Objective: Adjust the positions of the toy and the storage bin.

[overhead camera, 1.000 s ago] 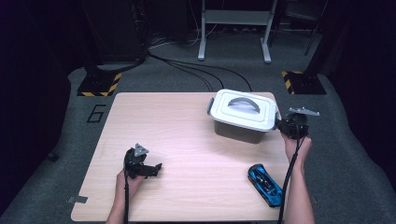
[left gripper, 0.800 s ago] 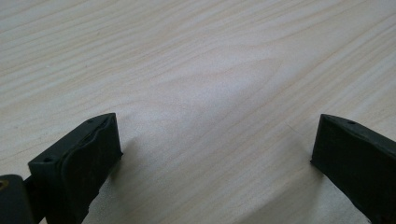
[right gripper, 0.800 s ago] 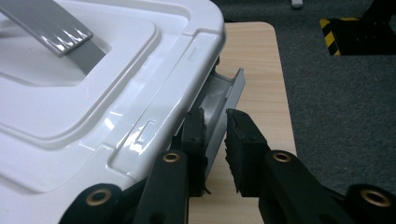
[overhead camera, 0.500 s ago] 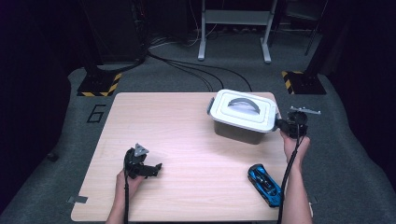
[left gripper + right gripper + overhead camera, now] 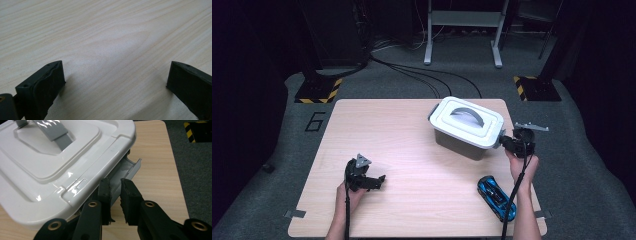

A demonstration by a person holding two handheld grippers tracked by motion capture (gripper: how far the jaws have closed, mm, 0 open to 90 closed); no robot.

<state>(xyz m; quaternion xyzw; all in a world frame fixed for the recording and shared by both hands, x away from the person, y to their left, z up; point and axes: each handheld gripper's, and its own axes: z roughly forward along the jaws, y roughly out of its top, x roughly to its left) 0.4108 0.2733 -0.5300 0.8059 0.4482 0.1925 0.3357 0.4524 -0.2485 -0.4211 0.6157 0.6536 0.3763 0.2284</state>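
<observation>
Glossy plastic on pale matt wood grain

The white box (image 5: pixel 50 170) is smooth, shiny plastic with a duller grey handle (image 5: pixel 53 131) and latch (image 5: pixel 125 170); the counter (image 5: pixel 105 37) shows light wood-grain laminate; the right tool (image 5: pixel 115 188) has matt black, rubbery-looking pads; the toy car (image 5: pixel 496 197) is glossy blue.

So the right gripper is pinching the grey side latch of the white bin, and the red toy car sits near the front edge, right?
Not quite: the toy car is blue, as the high view shows. The right gripper does pinch the grey latch of the white bin.
</observation>
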